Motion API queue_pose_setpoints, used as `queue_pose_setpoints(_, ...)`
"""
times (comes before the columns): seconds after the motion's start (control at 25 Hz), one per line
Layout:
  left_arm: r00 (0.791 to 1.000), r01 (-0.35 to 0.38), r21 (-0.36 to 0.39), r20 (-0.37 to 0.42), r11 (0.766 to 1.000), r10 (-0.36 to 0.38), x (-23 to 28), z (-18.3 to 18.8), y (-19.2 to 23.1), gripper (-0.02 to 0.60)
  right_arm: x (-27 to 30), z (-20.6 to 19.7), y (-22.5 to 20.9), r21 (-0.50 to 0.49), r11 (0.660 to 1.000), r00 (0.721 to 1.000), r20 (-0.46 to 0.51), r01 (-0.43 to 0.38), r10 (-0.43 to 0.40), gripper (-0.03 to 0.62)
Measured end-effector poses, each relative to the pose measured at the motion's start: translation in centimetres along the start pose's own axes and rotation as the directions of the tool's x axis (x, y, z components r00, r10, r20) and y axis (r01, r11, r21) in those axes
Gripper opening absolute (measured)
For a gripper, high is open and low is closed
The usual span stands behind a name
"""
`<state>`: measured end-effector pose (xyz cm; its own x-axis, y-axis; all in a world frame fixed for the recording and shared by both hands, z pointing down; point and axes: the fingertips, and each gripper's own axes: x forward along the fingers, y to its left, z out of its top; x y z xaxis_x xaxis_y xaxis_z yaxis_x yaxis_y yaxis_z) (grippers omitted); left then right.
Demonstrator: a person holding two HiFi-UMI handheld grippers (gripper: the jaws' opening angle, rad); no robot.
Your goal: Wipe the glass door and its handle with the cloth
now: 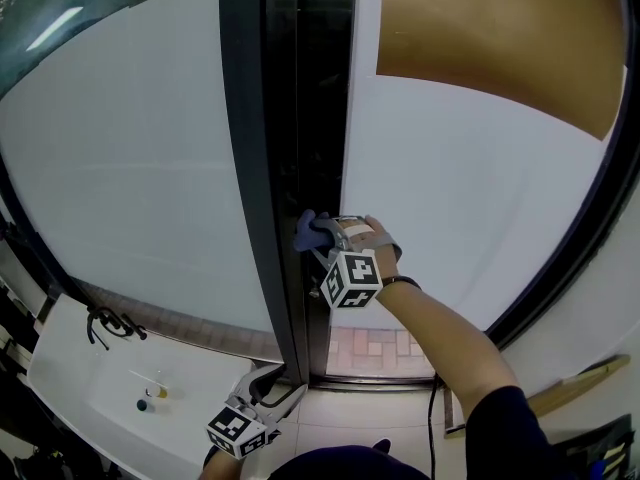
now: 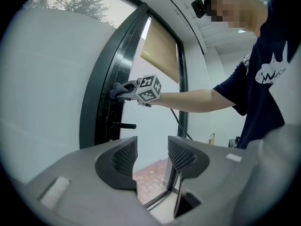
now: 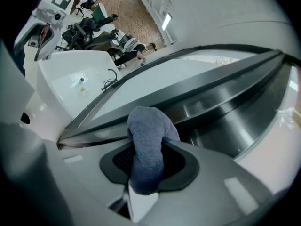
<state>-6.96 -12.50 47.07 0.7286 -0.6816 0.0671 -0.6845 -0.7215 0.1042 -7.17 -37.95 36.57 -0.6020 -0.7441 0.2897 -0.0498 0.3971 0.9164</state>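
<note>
A dark metal door frame (image 1: 262,148) runs up the middle of the head view between pale glass panes (image 1: 130,158). My right gripper (image 1: 318,236) is shut on a blue-grey cloth (image 1: 305,230) and presses it against the frame's inner edge. In the right gripper view the cloth (image 3: 146,145) bulges out between the jaws, touching the frame (image 3: 211,98). A dark lever handle (image 2: 123,125) sticks out of the frame below the cloth (image 2: 120,89). My left gripper (image 1: 282,392) hangs low near the floor, open and holding nothing (image 2: 151,157).
A white counter (image 1: 80,388) with small items and a black cable (image 1: 105,323) lies at the lower left. A brown roller blind (image 1: 500,38) covers the upper right pane. Brick paving (image 1: 375,348) shows through the gap at the door's foot. A cord (image 1: 432,413) hangs beside my right arm.
</note>
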Motion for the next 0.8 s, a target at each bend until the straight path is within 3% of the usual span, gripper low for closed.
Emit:
queue_pose_setpoints(0.2,1.0,0.019,0.003,0.003,1.0,-0.019,0.7,0.2,-0.6,0.198,0.5,-2.8,2.0,-0.116,0.993,0.996,-0.086,-0.021,0.011,0.104)
queue_pose_setpoints(0.4,0.999,0.042,0.004,-0.003,0.999,-0.042,1.5,-0.2,-1.0,0.198,-0.8,-4.2,2.0,-0.124,0.992,0.995,-0.097,-0.021,0.009,0.104)
queue_pose_setpoints(0.52,0.999,0.052,0.006,-0.008,0.999,-0.052,2.0,-0.2,-1.1,0.198,-2.0,-6.2,1.9,-0.107,0.994,0.993,-0.12,-0.01,-0.003,0.104)
queue_pose_setpoints(0.72,0.997,0.081,0.007,-0.015,0.997,-0.081,2.8,-0.2,-1.6,0.198,-4.5,-11.1,1.7,0.015,1.0,0.984,-0.177,-0.008,0.01,0.104)
queue_pose_setpoints(0.8,0.995,0.095,0.01,-0.017,0.995,-0.095,3.2,-0.2,-1.9,0.198,-5.7,-12.6,1.6,0.006,1.0,0.98,-0.198,-0.001,0.002,0.104)
